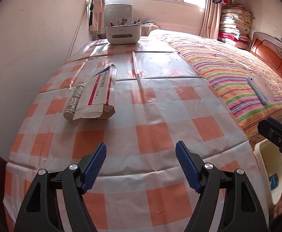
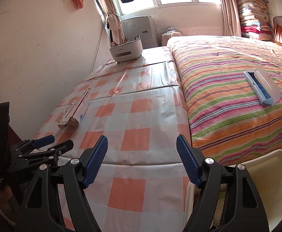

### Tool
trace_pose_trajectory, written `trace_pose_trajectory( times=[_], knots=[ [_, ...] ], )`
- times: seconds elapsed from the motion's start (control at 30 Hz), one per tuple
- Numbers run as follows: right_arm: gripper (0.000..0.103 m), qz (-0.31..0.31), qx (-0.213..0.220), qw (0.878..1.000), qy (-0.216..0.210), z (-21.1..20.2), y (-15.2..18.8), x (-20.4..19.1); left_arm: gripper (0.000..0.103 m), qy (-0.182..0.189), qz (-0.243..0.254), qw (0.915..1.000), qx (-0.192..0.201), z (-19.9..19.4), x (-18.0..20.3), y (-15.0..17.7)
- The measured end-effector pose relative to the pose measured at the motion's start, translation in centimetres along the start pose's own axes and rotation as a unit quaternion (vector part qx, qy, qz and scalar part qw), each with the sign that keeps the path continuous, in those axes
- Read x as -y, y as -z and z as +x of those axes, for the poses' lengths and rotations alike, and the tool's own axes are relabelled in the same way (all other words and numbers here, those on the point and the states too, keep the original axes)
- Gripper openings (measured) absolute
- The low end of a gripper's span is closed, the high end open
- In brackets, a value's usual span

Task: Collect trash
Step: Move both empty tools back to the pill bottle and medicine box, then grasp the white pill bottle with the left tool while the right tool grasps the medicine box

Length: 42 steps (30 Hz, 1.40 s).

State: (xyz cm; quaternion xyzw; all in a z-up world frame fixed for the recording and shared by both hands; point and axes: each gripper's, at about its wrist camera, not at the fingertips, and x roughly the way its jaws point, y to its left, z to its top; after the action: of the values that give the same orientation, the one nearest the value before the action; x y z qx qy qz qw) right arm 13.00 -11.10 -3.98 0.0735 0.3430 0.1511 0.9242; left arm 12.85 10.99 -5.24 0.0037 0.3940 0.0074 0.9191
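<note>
Table (image 1: 160,135) is covered in a glossy plastic cloth, orange and white checks, creased into fold lines and puckered in spots. On the left side of it, near the wall, sit the two bits of trash: a flattened cardboard medicine box (image 1: 100,94) and a small cylindrical tube (image 1: 74,100) with a printed label. They lie side by side and touching, the tube on the left. Both have their long axis running near-to-far, the far ends leaning a little right. The box's near end has its flap hanging open, brown inside, and a red stripe runs along its length. From the right wrist view only the box (image 2: 77,108) shows clearly; I can't make out the tube there.

The left gripper (image 1: 141,164) hovers over the near edge of the table, ribbed blue pads on black plastic fingers spread wide, nothing between them. The right gripper (image 2: 142,158) is the same deal, fingers wide apart and empty, over the near right corner of the table.

Down at the near right there's a cream plastic bin (image 2: 266,174), smooth-walled, with something small and blue-labelled inside it (image 1: 273,181).

Far end of the table has a white rounded organiser tub (image 1: 123,33) with pens sticking up. To the right is a bed with a stripy woven blanket (image 2: 237,89), and a pale blue and clear plastic case (image 2: 261,89) lying on it.
</note>
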Motion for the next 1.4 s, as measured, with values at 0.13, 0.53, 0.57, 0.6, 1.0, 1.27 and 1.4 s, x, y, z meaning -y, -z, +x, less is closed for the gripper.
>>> trace_pose_trajectory(
  times=[0.13,0.53,0.57,0.6,1.0,1.27,1.4],
  knots=[
    [0.073,-0.011,-0.018,1.000,-0.006,2.5,-0.5,-1.9,0.072,-0.022,-0.034,0.9992,-0.001,0.5,-3.9,-0.2],
    [0.073,-0.059,-0.062,0.995,-0.050,9.2,-2.9,-9.3,0.072,-0.081,-0.136,0.9875,-0.005,1.7,-13.2,-1.3],
    [0.073,-0.059,-0.066,0.995,-0.056,9.9,-3.1,-9.8,0.072,-0.084,-0.139,0.9866,-0.006,1.9,-13.7,-1.4],
    [0.073,-0.058,-0.070,0.994,-0.060,10.6,-3.4,-10.4,0.072,-0.087,-0.142,0.9861,-0.008,2.0,-14.0,-1.5],
    [0.073,-0.070,-0.116,0.988,-0.071,19.3,-6.1,-16.3,0.072,-0.087,-0.181,0.9796,-0.018,3.2,-17.1,-2.6],
    [0.073,-0.071,-0.143,0.984,-0.082,22.9,-7.0,-18.1,0.072,-0.080,-0.207,0.9748,-0.021,4.0,-18.9,-3.5],
    [0.071,-0.072,-0.158,0.980,-0.097,23.8,-7.0,-18.8,0.072,-0.073,-0.230,0.9703,-0.024,4.8,-19.9,-3.8]
  ],
)
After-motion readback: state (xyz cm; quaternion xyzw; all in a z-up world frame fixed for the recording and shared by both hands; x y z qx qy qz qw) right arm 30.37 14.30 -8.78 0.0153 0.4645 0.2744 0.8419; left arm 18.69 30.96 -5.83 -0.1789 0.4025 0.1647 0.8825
